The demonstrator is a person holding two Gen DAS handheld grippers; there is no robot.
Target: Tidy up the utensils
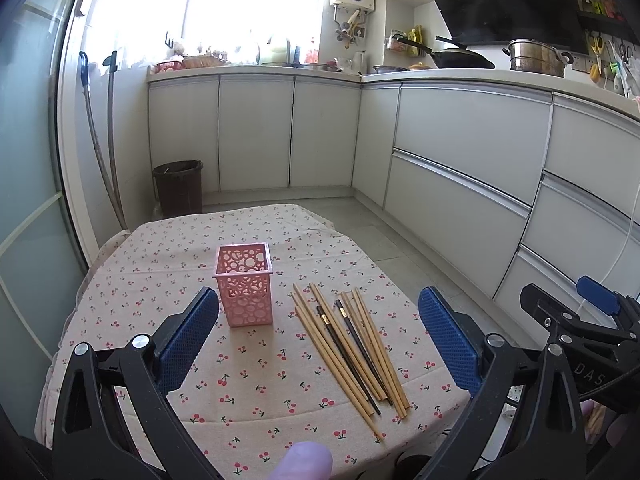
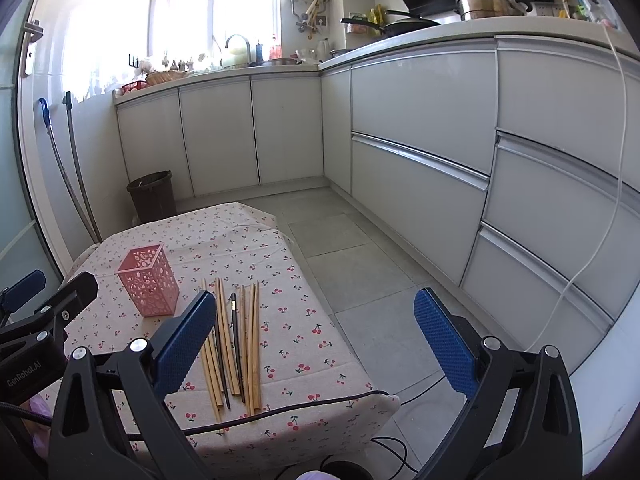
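Note:
A pink perforated holder (image 1: 245, 285) stands upright and empty on the cherry-print tablecloth (image 1: 248, 384). A bundle of several bamboo chopsticks with two black ones (image 1: 352, 348) lies flat to its right. My left gripper (image 1: 318, 304) is open and empty, held above the near table edge, with holder and chopsticks between its fingers. The right wrist view shows the holder (image 2: 149, 282) and chopsticks (image 2: 236, 344) at the left. My right gripper (image 2: 316, 308) is open and empty, right of the chopsticks, partly over the floor. It also shows in the left wrist view (image 1: 592, 320).
A brown waste bin (image 1: 178, 188) stands on the floor beyond the table. White cabinets (image 1: 460, 168) run along the back and right. A black cable (image 2: 280, 412) drapes over the table's near edge. Grey floor tiles (image 2: 352, 264) lie right of the table.

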